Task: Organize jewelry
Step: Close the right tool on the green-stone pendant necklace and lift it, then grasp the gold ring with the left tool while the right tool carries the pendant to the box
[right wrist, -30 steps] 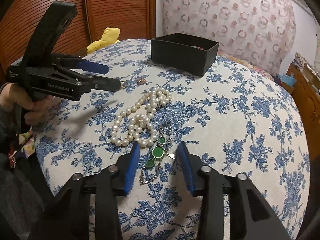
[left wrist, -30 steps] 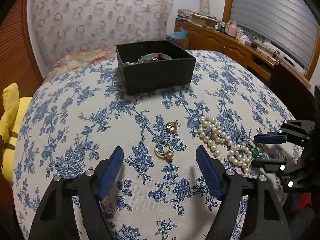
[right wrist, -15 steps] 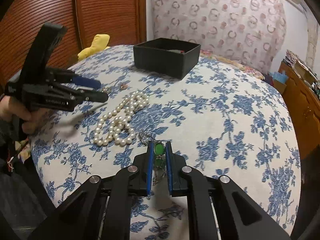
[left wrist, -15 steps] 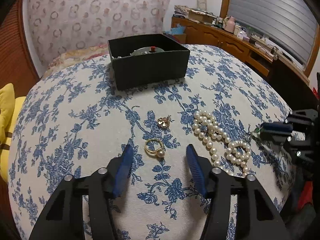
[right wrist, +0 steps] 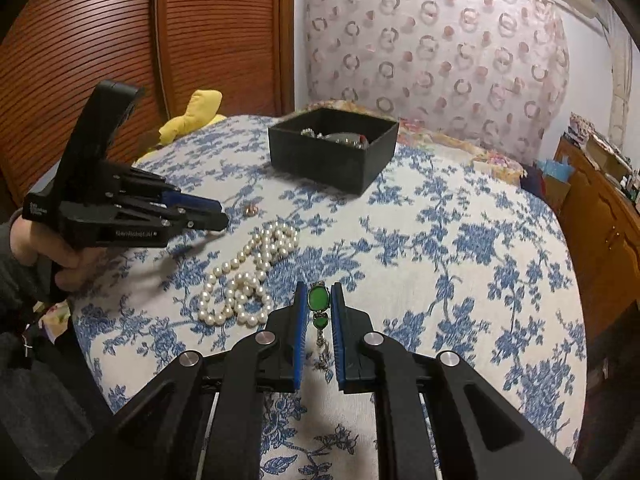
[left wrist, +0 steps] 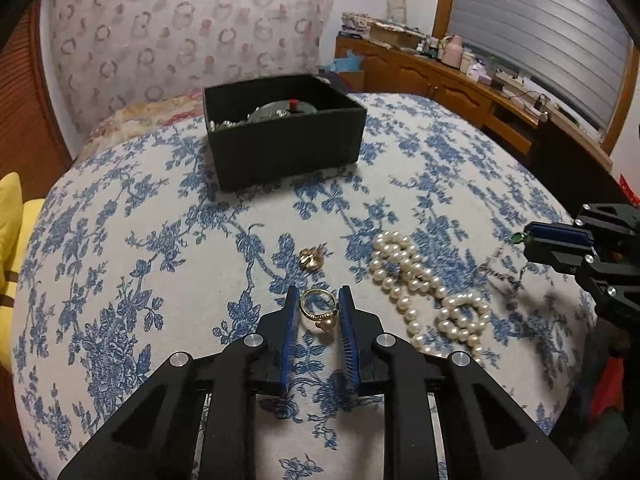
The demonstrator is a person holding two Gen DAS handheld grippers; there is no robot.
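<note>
My left gripper (left wrist: 319, 298) is shut on a gold ring with a pearl (left wrist: 320, 312), low over the blue floral cloth. My right gripper (right wrist: 319, 294) is shut on a green-stone chain (right wrist: 319, 300) and holds it lifted; its chain hangs between the fingers. A pearl necklace (left wrist: 424, 284) lies on the cloth between the two grippers and also shows in the right wrist view (right wrist: 248, 276). A small gold pendant (left wrist: 310, 258) lies just beyond the ring. A black open box (left wrist: 284, 128) with jewelry inside stands farther back; it also shows in the right wrist view (right wrist: 332, 148).
The round table (left wrist: 120, 240) has a floral cloth. A yellow soft toy (right wrist: 196, 114) sits at the table's far left edge. A wooden sideboard (left wrist: 460, 88) with clutter runs along the right wall. A patterned curtain hangs behind the box.
My left gripper has moved forward and closed around the gold ring. My right gripper has closed on the green-stone chain and lifted it off the cloth.
</note>
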